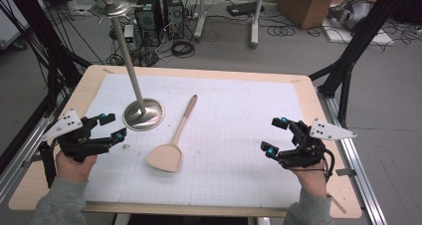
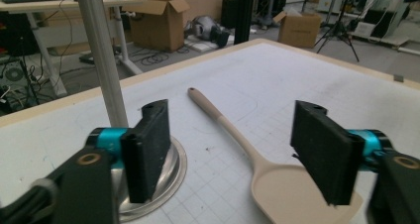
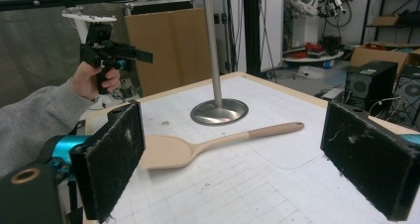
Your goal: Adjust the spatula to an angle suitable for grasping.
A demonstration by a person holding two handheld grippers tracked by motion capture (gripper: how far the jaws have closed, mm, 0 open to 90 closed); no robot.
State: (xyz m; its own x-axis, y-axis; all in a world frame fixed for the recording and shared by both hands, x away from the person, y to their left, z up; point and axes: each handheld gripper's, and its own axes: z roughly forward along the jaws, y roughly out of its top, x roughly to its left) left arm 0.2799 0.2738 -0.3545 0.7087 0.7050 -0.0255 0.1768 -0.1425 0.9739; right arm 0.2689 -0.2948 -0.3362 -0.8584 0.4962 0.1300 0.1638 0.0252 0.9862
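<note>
Wooden spatula [image 1: 173, 139] flat on tabletop [image 1: 239, 135], blade toward the person, handle running away, beside metal stand base [image 1: 144, 114]. Left hand-held gripper [image 1: 110, 127] nearer, jaws apart, empty; blade lies to its right. Right hand-held gripper [image 1: 276, 134] also spread, well apart.

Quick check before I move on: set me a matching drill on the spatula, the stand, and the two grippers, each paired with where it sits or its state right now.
Things:
1. beige wooden spatula
2. silver metal stand with round base
3. left gripper
4. right gripper

States or places:
A. upright on the white mat, left of centre
B. jaws open, held over the table's right side
C. lying flat, blade toward the person
D. jaws open, held beside the stand's base

Pairs: 1-C, 2-A, 3-D, 4-B
</note>
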